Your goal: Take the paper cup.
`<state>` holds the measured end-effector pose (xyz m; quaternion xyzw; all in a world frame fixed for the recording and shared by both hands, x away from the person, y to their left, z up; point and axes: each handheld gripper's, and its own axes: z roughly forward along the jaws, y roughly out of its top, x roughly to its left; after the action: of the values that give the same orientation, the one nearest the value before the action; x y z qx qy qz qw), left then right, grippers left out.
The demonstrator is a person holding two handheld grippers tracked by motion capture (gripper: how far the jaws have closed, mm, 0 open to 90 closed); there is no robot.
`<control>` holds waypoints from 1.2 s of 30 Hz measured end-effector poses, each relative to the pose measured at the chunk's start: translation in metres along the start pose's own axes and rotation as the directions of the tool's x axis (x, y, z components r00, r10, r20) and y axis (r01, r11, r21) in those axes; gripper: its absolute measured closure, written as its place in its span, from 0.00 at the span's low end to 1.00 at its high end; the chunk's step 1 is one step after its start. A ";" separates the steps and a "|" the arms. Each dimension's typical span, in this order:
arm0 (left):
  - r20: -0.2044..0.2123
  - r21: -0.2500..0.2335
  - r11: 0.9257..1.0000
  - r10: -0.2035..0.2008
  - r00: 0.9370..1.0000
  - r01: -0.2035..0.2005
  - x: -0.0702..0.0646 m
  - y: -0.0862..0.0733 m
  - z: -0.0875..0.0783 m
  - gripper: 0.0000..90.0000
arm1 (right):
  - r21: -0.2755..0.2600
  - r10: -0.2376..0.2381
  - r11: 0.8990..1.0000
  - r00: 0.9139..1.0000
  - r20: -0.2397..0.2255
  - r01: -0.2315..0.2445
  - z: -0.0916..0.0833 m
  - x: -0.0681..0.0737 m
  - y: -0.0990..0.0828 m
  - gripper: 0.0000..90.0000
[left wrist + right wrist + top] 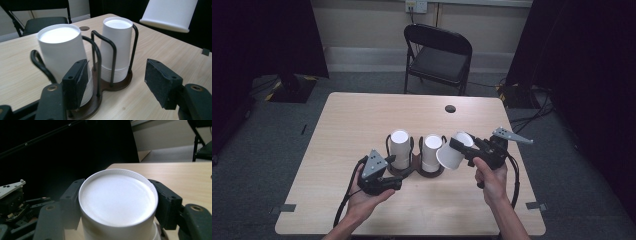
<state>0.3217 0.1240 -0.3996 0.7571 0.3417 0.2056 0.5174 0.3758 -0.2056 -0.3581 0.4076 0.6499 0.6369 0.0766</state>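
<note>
One paper cup [452, 152] is out, clamped in the right gripper [462, 149]; left gripper [394, 172], jaws apart, sits at the cup holder's [412, 170] seven o'clock.

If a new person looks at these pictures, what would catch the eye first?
Probably the white cup held tilted above the table in the right tongs, pads pressing its sides. Next, two cup stacks upside down in a dark wire holder at the table's middle, the left tongs open beside them.

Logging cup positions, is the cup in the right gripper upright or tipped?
Tipped: the cup lies sideways in the right gripper, rim toward the holder.
</note>
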 end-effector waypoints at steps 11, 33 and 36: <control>0.060 -0.018 0.999 0.048 0.997 -0.047 -0.017 -0.002 0.003 0.46 | 0.041 0.203 0.979 0.976 -0.073 -0.200 0.001 0.000 -0.018 0.37; 0.044 -0.115 0.983 0.146 0.988 -0.140 -0.035 -0.007 0.000 0.71 | 0.161 0.344 0.936 0.915 -0.213 -0.314 0.026 0.039 -0.032 0.37; 0.035 -0.113 0.983 0.152 0.988 -0.147 -0.036 -0.007 0.000 0.74 | 0.176 0.366 0.927 0.905 -0.219 -0.332 0.028 0.042 -0.034 0.37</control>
<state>0.2953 0.0992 -0.4046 0.7554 0.2607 0.2458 0.5487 0.3511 -0.1527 -0.3758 0.4387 0.6121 0.6410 -0.1482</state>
